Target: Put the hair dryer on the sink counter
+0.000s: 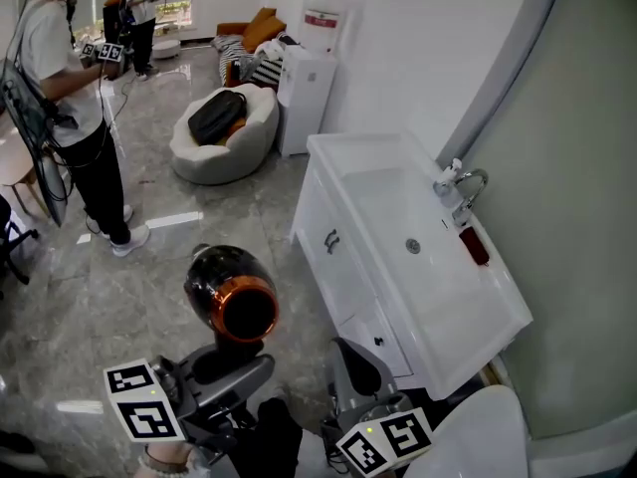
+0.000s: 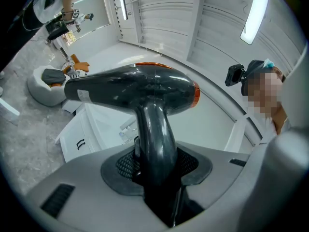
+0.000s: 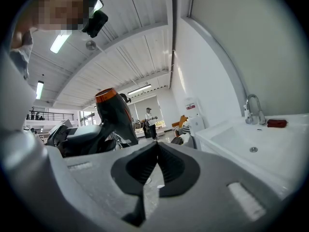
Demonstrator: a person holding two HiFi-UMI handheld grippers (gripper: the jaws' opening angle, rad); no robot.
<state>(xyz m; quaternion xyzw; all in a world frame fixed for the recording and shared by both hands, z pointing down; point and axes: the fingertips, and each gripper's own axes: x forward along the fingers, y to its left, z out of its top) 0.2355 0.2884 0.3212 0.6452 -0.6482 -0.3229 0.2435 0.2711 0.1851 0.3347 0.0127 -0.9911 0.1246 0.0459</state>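
Your left gripper (image 2: 157,175) has its jaws closed on the handle of the hair dryer (image 2: 135,88). The handle stands upright between the pads, and the black body with its orange ring lies across on top. In the head view the dryer hangs over the grey floor (image 1: 149,277), to the left of the white sink cabinet (image 1: 333,257) and apart from the worktop (image 1: 343,157). Your right gripper (image 3: 155,163) is beside the left one, its jaws pressed together with nothing between them. On the worktop a faucet (image 1: 466,189) stands at the wall side of the basin, and a small red thing (image 1: 474,246) lies just beside it.
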